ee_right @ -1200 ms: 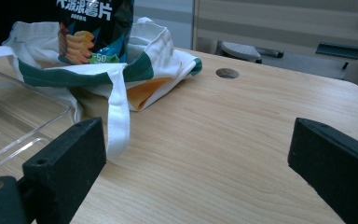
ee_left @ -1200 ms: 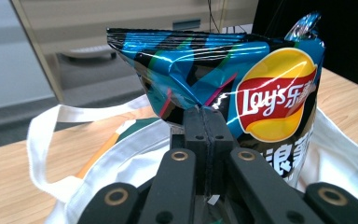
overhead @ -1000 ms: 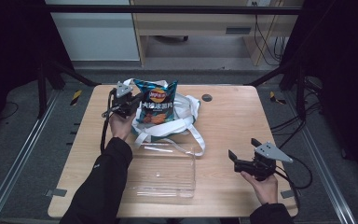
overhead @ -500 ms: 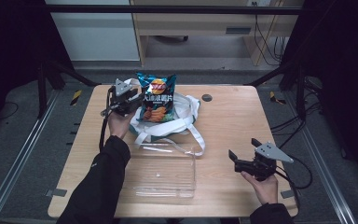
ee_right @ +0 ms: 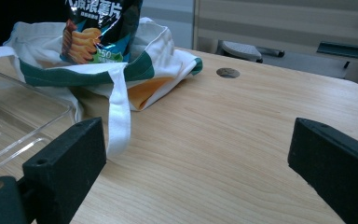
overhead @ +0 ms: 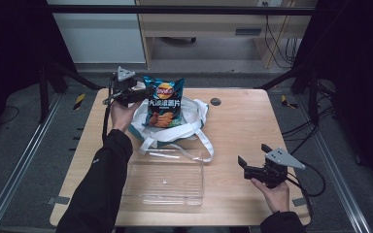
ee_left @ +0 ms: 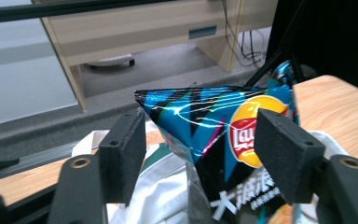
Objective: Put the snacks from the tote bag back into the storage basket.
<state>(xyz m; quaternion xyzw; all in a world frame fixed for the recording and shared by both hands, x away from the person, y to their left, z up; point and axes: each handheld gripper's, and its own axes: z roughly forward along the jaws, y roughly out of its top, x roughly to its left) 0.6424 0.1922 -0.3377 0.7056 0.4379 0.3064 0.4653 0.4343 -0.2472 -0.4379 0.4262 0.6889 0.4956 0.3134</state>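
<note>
In the high view the left gripper (overhead: 135, 93) sits in the upper left of the frame, at the far edge of the table (overhead: 243, 126), just beside the top left corner of the bag of crisps (overhead: 163, 101). Its jaws have just been opening and now stand wide apart. In the left gripper view the blue top corner of the bag of crisps (ee_left: 205, 122) lies between the two black pads (ee_left: 123, 151), with a gap on each side, so the pads do not press on it. The bag of crisps stands upright in the mouth of a white cloth bag (overhead: 187, 127) with green trim, a little above the middle of the frame; the white straps of the cloth bag trail toward the lower middle.

The right gripper (overhead: 250, 167) is in the lower right of the high view, held low over the table. Its jaws are spread wide, and the right gripper view shows bare wood between them, with nothing touched. A clear plastic tray (overhead: 167, 182) lies at the near edge, lower middle of the frame, just below the straps.
</note>
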